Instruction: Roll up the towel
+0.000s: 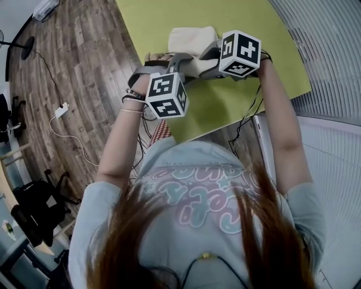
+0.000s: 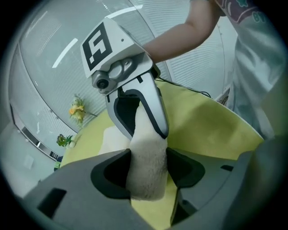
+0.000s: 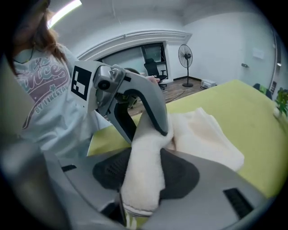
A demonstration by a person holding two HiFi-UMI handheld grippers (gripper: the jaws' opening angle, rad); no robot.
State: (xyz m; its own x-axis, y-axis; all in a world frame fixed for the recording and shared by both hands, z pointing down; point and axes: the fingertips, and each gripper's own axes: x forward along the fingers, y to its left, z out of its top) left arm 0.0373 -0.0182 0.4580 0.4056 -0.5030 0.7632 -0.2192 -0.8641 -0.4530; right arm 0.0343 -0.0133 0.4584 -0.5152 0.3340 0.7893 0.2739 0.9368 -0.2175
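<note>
We are pinching one end of the rolled towel in the right gripper's half-closed jaws and cradling the other loosely in the left gripper's wide-open jaws, so that the roll is not unwinding near the surface's left edge.

Bright, even indoor light; a ceiling strip light glares. Both gripper views bulge and darken at their corners, and the towel nearest the lens is soft.
</note>
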